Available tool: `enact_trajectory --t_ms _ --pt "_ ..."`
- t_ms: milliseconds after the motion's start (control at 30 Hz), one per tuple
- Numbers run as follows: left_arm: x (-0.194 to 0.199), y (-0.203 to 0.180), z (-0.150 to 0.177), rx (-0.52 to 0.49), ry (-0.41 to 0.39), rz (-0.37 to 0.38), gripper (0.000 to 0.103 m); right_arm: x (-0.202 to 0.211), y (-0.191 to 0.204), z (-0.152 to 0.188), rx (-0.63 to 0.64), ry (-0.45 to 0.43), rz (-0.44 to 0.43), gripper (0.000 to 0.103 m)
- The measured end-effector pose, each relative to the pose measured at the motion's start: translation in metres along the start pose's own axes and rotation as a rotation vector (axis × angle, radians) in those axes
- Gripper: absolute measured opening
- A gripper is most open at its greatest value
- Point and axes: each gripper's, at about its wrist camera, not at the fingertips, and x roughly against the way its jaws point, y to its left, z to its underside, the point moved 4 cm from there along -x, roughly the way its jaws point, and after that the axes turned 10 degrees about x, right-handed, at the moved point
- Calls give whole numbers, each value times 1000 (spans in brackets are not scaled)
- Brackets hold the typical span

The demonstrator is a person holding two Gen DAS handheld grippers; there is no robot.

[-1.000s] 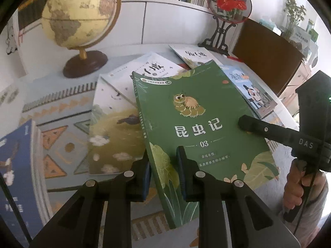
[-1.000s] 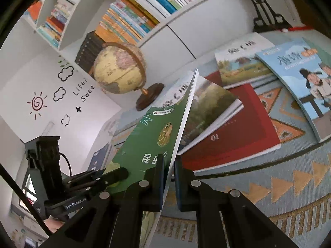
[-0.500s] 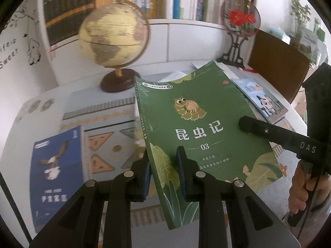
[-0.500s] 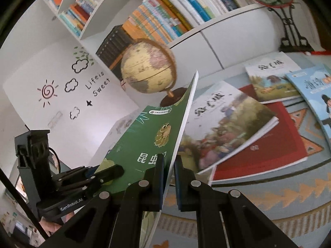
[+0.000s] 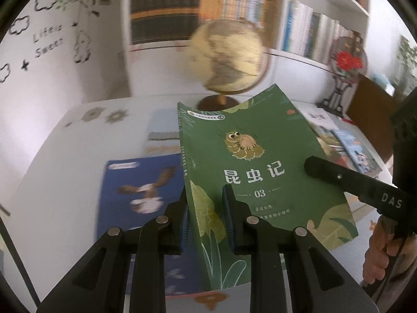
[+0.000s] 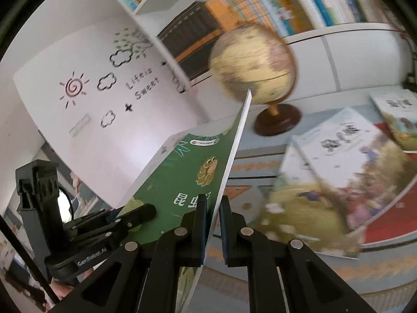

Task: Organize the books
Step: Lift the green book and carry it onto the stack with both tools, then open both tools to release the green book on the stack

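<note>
A green book with a bug on its cover hangs in the air above the table, held by both grippers. My left gripper is shut on its spine-side lower edge. My right gripper is shut on the opposite edge of the green book, seen edge-on there. In the left wrist view the right gripper reaches in from the right across the cover. Below the green book a blue book with a bird lies flat on the table.
A globe on a wooden base stands behind the green book. Several picture books and a red book lie on a patterned mat at the right. Bookshelves fill the back wall. A person's hand grips the right handle.
Both grippers have carried the green book up and to the left, away from the pile of picture books. The blue book has come into view under it, and the globe now sits right behind.
</note>
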Motion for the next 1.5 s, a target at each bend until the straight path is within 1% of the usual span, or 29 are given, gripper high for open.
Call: enact_trajectory --t_ms 200,400,567,800,900,967,1100,1333,1433,1500 --pt "2 51 1 50 -1 -77 20 -48 26 2 -5 38 -50 9" --pt "-5 95 8 122 27 -102 20 -93 42 20 -30 112 -91 10" --pt "-19 117 23 167 75 -92 20 -112 43 37 -34 159 -85 10" --pt "-37 129 36 193 118 -106 20 -127 37 48 -34 180 -54 10" --pt "-37 133 38 214 125 -81 22 -128 34 49 -57 180 -65 11" --pt "-38 134 39 216 129 -81 23 -129 32 50 -59 188 -60 11" --pt "-43 136 40 213 156 -118 29 -131 32 53 -52 197 -40 13" --pt "-42 133 40 202 181 -130 30 -127 35 52 -48 223 0 13" --pt "-42 135 41 211 188 -134 32 -128 34 53 -53 223 -2 14" --pt "-42 136 41 211 194 -146 34 -127 33 54 -57 224 -5 15"
